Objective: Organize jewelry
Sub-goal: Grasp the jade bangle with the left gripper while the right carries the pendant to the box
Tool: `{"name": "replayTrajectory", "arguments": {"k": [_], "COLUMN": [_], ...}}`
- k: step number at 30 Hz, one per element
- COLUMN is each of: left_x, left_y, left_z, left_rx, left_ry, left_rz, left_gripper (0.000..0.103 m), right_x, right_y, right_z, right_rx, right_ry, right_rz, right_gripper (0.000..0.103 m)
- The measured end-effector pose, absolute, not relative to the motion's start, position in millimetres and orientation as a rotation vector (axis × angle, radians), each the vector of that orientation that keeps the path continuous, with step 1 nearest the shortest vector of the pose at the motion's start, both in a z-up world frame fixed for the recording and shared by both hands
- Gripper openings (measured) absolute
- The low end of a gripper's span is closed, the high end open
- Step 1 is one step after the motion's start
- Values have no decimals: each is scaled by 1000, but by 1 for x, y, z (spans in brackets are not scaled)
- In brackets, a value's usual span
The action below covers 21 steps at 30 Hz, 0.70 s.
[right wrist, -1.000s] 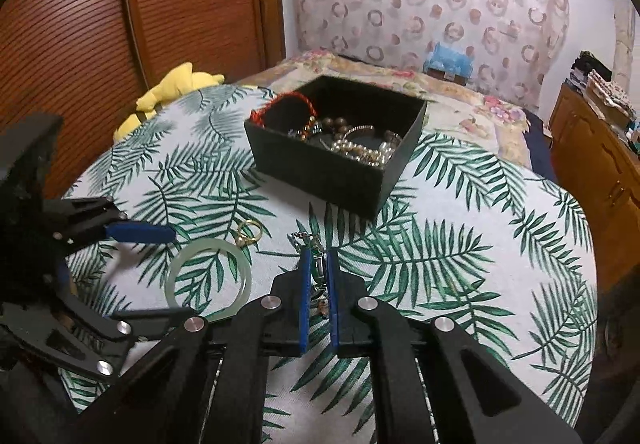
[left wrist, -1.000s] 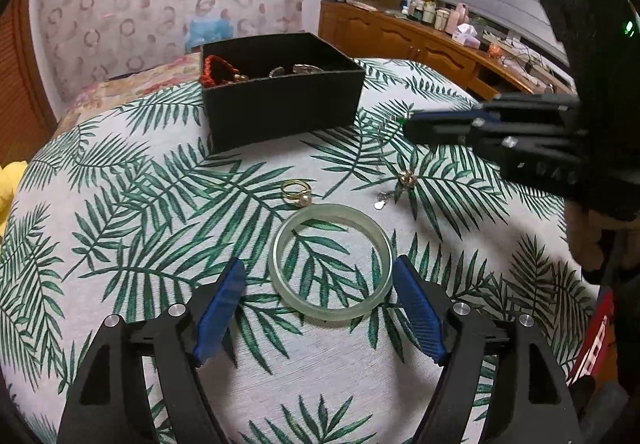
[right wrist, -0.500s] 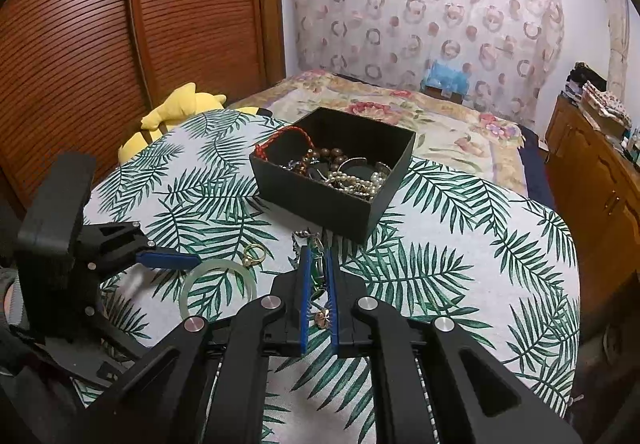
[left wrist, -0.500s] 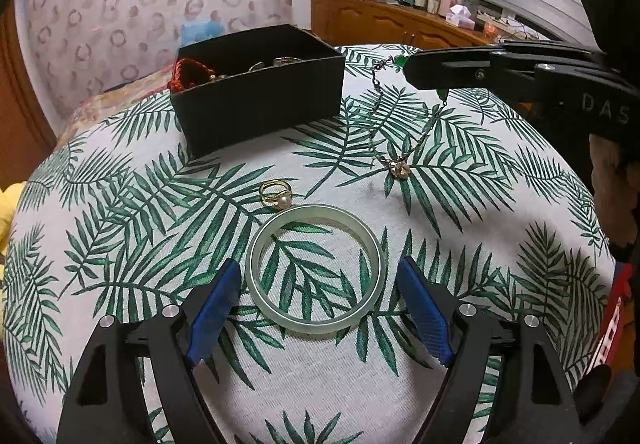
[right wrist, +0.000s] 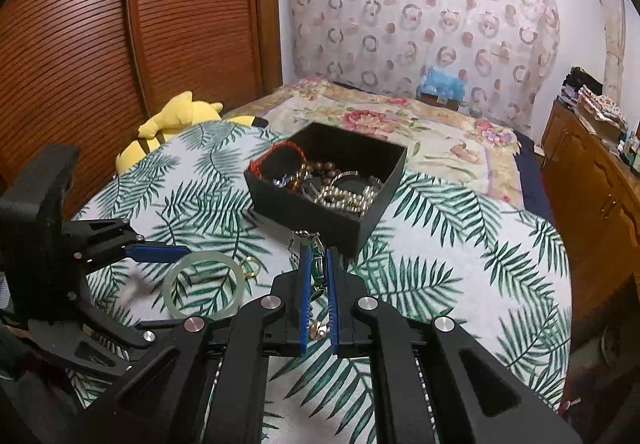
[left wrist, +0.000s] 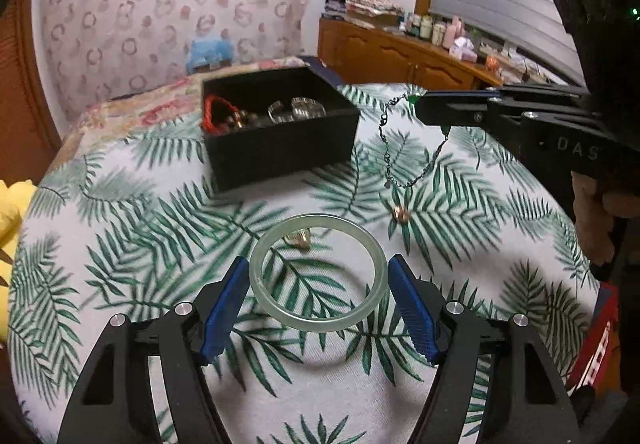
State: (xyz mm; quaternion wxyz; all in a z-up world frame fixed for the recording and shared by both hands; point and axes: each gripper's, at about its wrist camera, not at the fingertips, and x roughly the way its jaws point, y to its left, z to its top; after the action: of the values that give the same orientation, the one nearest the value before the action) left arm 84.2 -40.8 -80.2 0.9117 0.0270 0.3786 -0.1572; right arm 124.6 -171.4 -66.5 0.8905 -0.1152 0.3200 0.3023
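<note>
Change: the necklace [left wrist: 404, 160], lying on the cloth a second ago, now hangs clear of it from the right claw [right wrist: 317, 276]; the jade bangle [left wrist: 318, 272] has come up off the cloth between the left claw's [left wrist: 318, 300] fingers.
Left claw: blue pads spread wide, one touching each outer side of the bangle, holding it tilted above its shadow.
Right claw: fingers pressed nearly together, pinching the necklace chain near its green bead; the chain loops below, its copper pendant [left wrist: 401, 213] lowest.
Gold ring [right wrist: 250, 267]: on the tablecloth [left wrist: 120, 244], just beyond the left claw's tips, seen through the bangle.
Black box [right wrist: 328, 184]: ahead of both claws, open, holding a red bracelet [right wrist: 280, 156], beads and silver pieces.
Yellow plush [right wrist: 176, 124]: far left of the right claw, at the table's edge.
</note>
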Motion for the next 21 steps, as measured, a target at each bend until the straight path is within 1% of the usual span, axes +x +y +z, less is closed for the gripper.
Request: {"name": "replayTrajectory", "arguments": {"k": [12, 21], "left_x": [96, 113], "left_y": [-28, -22], "left_z": [-48, -37], "left_rx": [46, 53], "left_ry": [695, 670], "left_rz": [-292, -270], "left_gripper": [68, 68], "right_x": [152, 187], "right_y": [-160, -145], "right_z": [-34, -36], "right_rx": [-237, -220], "right_ry": [604, 608], "right_rz": [608, 591], "right_gripper": [9, 9]}}
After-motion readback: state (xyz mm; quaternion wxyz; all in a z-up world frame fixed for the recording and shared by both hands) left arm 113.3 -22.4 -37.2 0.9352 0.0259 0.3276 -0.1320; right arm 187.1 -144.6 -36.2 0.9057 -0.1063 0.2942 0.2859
